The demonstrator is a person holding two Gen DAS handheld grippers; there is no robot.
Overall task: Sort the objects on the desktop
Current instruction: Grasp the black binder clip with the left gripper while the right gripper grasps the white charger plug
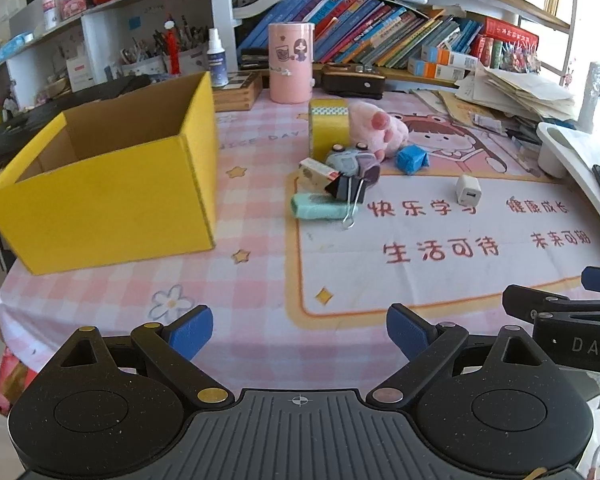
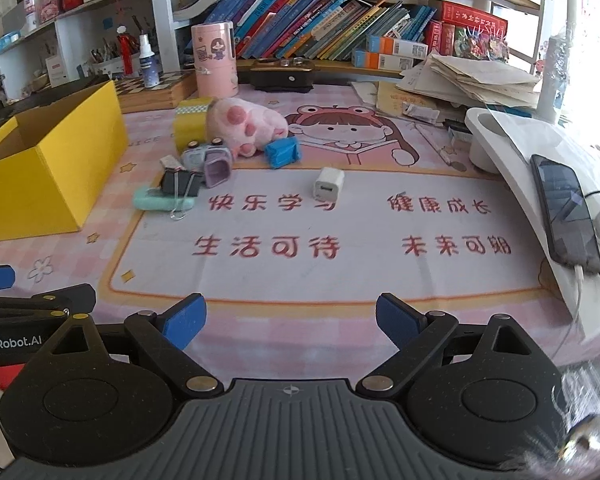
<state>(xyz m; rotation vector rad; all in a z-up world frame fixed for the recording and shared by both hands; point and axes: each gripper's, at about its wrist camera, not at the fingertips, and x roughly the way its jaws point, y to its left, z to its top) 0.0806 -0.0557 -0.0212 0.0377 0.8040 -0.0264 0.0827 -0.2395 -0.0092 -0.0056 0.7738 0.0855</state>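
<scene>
Pink checked desk mat; clutter just right of yellow box; both claws, left gripper and right gripper, spread wide, empty; take white charger first, probably easiest, standing apart from box-side heap.

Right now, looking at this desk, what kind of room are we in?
Most likely a child's study corner at home. A row of leaning books fills the shelf behind, a cartoon desk mat with a reading girl and study slogans covers the desk, and cups of pens stand on the side shelves.
</scene>
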